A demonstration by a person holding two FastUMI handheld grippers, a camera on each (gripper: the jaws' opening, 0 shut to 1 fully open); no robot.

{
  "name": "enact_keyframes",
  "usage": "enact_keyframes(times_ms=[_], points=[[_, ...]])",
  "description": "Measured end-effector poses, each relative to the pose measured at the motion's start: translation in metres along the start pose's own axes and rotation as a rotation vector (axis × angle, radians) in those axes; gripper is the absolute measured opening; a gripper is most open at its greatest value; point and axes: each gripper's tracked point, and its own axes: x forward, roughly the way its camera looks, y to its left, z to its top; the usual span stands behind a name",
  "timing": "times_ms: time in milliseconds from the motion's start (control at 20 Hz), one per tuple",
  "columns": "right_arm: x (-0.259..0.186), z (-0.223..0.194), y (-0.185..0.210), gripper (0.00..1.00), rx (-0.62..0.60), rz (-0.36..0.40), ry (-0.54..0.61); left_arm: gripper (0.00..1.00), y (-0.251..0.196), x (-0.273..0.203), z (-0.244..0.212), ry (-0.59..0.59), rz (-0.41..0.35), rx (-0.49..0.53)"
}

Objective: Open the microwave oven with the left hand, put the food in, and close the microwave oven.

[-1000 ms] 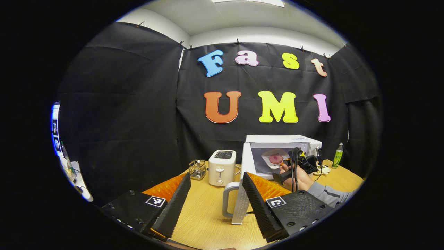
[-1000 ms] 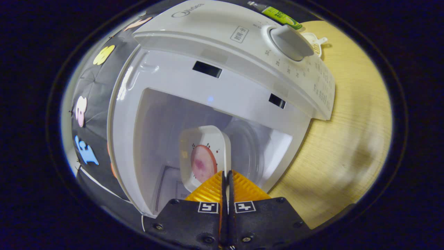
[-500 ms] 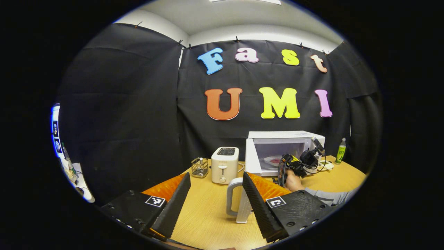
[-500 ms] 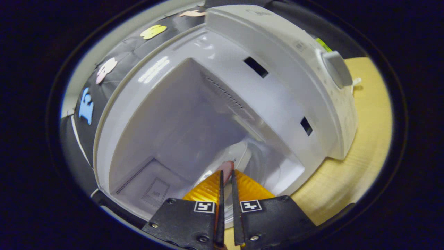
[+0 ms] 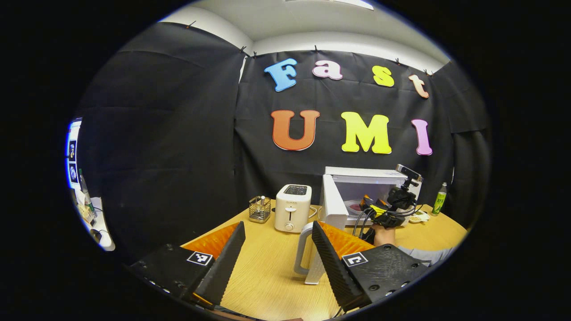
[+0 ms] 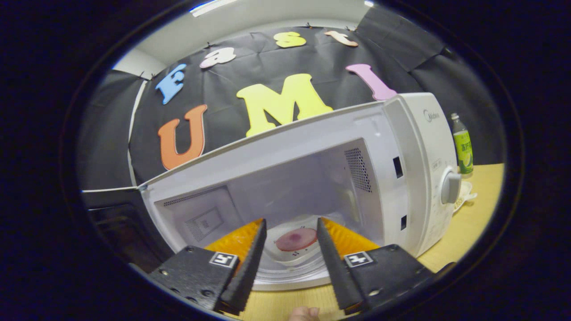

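The white microwave (image 6: 415, 147) stands with its door (image 5: 334, 207) swung open toward me. Inside on the turntable lies a white plate (image 6: 292, 255) with a round pink slice of food (image 6: 295, 239). My right gripper (image 6: 290, 227) is open at the oven's mouth, the plate lying free beyond its fingers. In the left gripper view the microwave (image 5: 370, 178) is at the back right, with the right gripper (image 5: 370, 206) and the hand that holds it in front of the cavity. My left gripper (image 5: 279, 232) hangs open over the table, near the door's handle (image 5: 303, 249), touching nothing.
A white toaster (image 5: 292, 201) and a small wire basket (image 5: 260, 209) stand left of the microwave. A green bottle (image 5: 440, 198) and a small dish (image 5: 418, 218) sit to its right. The wooden table (image 5: 267, 276) stretches in front.
The right gripper has opened and let go of the plate, which now lies inside the oven, and it has levelled out and drawn back. The left gripper pulled back slightly.
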Motion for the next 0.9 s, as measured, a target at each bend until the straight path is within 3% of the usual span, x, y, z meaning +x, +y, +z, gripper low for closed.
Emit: enact_keyframes(times_ms=[50, 150, 200, 250, 300, 350, 400, 450, 550, 600, 650, 700, 750, 800, 900], points=[[-0.007, 0.005, 0.000, 0.87, -0.021, 0.010, 0.009, 0.89, 0.003, 0.001, -0.001, -0.003, 0.000, -0.002], [-0.026, 0.013, -0.007, 0.91, -0.058, 0.032, 0.039, 0.89, 0.007, 0.005, -0.004, -0.004, -0.008, -0.010], [-0.036, 0.018, -0.009, 1.00, -0.068, 0.053, 0.061, 0.90, 0.009, 0.007, -0.003, -0.010, -0.013, -0.015], [-0.048, 0.024, -0.011, 0.92, -0.078, 0.078, 0.083, 0.89, 0.010, 0.009, -0.004, -0.012, -0.021, -0.018], [-0.062, 0.032, -0.014, 1.00, -0.081, 0.104, 0.102, 0.87, 0.012, 0.010, -0.005, -0.015, -0.024, -0.021], [-0.076, 0.041, -0.021, 1.00, -0.084, 0.122, 0.118, 0.72, 0.014, 0.013, -0.005, -0.021, -0.026, -0.017], [-0.092, 0.054, -0.029, 0.91, -0.094, 0.132, 0.125, 0.70, 0.015, 0.015, -0.006, -0.032, -0.033, -0.009], [-0.109, 0.066, -0.038, 0.91, -0.108, 0.139, 0.129, 0.78, 0.016, 0.018, -0.004, -0.038, -0.036, -0.001], [-0.145, 0.094, -0.056, 0.91, -0.128, 0.159, 0.117, 0.67, 0.015, 0.020, -0.002, -0.060, -0.050, 0.015], [-0.161, 0.111, -0.062, 1.00, -0.122, 0.176, 0.093, 0.61, 0.015, 0.021, -0.002, -0.066, -0.056, 0.020], [-0.176, 0.127, -0.068, 0.92, -0.136, 0.192, 0.070, 0.44, 0.013, 0.026, -0.004, -0.061, -0.062, 0.025], [-0.193, 0.144, -0.076, 1.00, -0.163, 0.202, 0.043, 0.41, 0.014, 0.033, -0.004, -0.063, -0.056, 0.032], [-0.209, 0.156, -0.086, 1.00, -0.203, 0.203, 0.036, 0.24, 0.015, 0.033, -0.006, -0.066, -0.051, 0.037], [-0.223, 0.169, -0.095, 0.90, -0.241, 0.200, 0.028, 0.00, 0.015, 0.035, -0.008, -0.057, -0.058, 0.043], [-0.253, 0.194, -0.108, 0.91, -0.285, 0.197, 0.009, 0.00, 0.012, 0.040, -0.020, -0.046, -0.081, 0.050]])
